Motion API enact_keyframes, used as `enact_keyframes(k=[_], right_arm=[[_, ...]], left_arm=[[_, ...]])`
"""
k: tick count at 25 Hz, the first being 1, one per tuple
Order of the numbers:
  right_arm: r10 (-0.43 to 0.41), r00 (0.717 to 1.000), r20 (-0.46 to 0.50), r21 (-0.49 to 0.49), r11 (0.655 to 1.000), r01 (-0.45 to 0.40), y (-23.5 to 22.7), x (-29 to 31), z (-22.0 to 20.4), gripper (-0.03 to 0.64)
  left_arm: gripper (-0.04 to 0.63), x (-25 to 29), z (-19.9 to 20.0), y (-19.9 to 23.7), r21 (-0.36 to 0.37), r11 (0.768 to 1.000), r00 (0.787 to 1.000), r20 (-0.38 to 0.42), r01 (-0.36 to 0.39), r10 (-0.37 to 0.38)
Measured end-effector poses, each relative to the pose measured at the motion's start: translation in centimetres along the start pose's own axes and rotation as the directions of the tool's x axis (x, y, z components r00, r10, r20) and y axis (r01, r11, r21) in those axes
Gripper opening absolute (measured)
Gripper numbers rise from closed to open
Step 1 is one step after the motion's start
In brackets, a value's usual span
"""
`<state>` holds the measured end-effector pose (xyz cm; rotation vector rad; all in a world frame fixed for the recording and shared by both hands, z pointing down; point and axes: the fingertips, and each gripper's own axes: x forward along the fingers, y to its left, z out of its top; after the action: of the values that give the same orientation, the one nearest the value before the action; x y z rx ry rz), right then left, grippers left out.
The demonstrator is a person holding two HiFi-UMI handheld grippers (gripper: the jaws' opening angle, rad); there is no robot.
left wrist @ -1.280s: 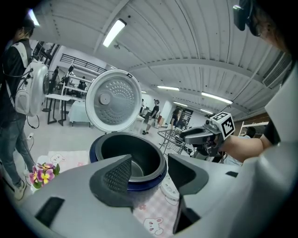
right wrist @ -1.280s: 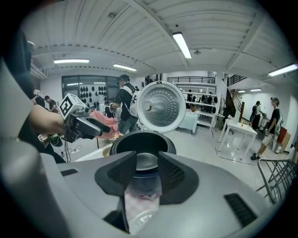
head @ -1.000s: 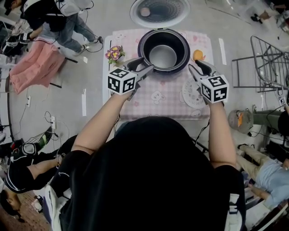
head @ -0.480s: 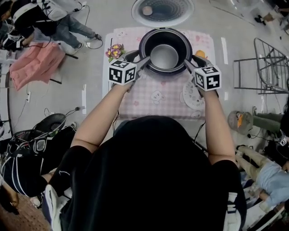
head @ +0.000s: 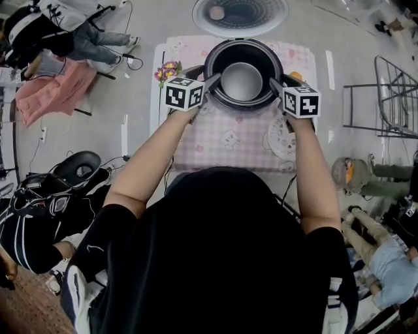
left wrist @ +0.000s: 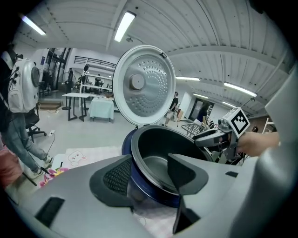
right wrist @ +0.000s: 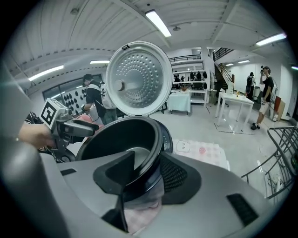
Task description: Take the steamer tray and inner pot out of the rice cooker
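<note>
Near-right part of surface [head: 228, 140]: white perforated disc, by the look the steamer tray [head: 275, 142], partly under right forearm, already out. First half looks done; inner pot left to lift.

Mid surface: left tongs [left wrist: 151, 174] apart, straddling left rim of inner pot [head: 241, 81], one jaw inside, one outside by the rice cooker [head: 215, 59] body; not clamped. Same for right tongs [right wrist: 148, 176]: apart, jaws just been opening, right rim between them, no squeeze visible.

Toward far edge: inner pot seated in rice cooker, empty. Next, as a guess: close both, lift straight up.

Around: flowers [head: 167, 70] at left edge, orange item [head: 295, 76] at right edge, too small to identify. Behind, lid [head: 240, 13] standing open, out of lift path. Only snag: tight gap between pot and cooker wall.

Beyond: people on floor, pink cloth [head: 52, 91], wire rack [head: 395, 98], well apart.
</note>
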<state>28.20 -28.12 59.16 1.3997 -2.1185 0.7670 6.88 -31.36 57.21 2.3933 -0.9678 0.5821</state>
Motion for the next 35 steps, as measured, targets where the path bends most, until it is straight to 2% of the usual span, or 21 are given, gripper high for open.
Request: enact_keyframes(k=[7,10,15,18,22,27,31,35], right_arm=[[-0.01,1.0,0.003,0.022,1.0,0.01,-0.1,1.2,0.3,0.179],[-0.009,1.0,0.006,0.051,0.999,0.009,-0.1,1.4,0.6,0.176],[0.022,0.999,0.049,0.176,0.984,-0.03,-0.4,0.8,0.8,0.167],[0.051,0.994,0.092,0.284,0.956,-0.075,-0.8,0.8,0.8,0.147],[0.109,0.983,0.149,0.404,0.9,-0.161,-0.7,0.5,0.4,0.094],[0.12,0.975,0.189,0.453,0.87,-0.195,-0.9,0.2,-0.3,0.092],[0.116,0.964,0.241,0.457,0.863,-0.218,-0.7,-0.7,0.5,0.083],[0.117,0.955,0.273,0.448,0.863,-0.234,-0.2,-2.1,1.9,0.08]], left_arm=[[0.255,1.5,0.4,0.3,-0.002,1.0,1.0,-0.01,0.01,-0.01],[0.255,1.7,0.8,0.4,-0.044,0.999,1.0,-0.001,0.02,-0.02],[0.25,1.7,1.1,0.3,-0.142,0.989,0.998,0.037,0.05,-0.045],[0.239,2.0,1.1,0.6,-0.229,0.969,0.995,0.067,0.089,-0.075],[0.237,2.1,1.3,0.6,-0.286,0.95,0.988,0.113,0.13,-0.101],[0.182,1.6,2.1,0.5,-0.387,0.895,0.967,0.205,0.221,-0.15],[0.112,1.3,2.5,0.3,-0.465,0.843,0.956,0.235,0.271,-0.178],[0.057,0.2,3.7,0.4,-0.478,0.833,0.952,0.257,0.278,-0.17]])
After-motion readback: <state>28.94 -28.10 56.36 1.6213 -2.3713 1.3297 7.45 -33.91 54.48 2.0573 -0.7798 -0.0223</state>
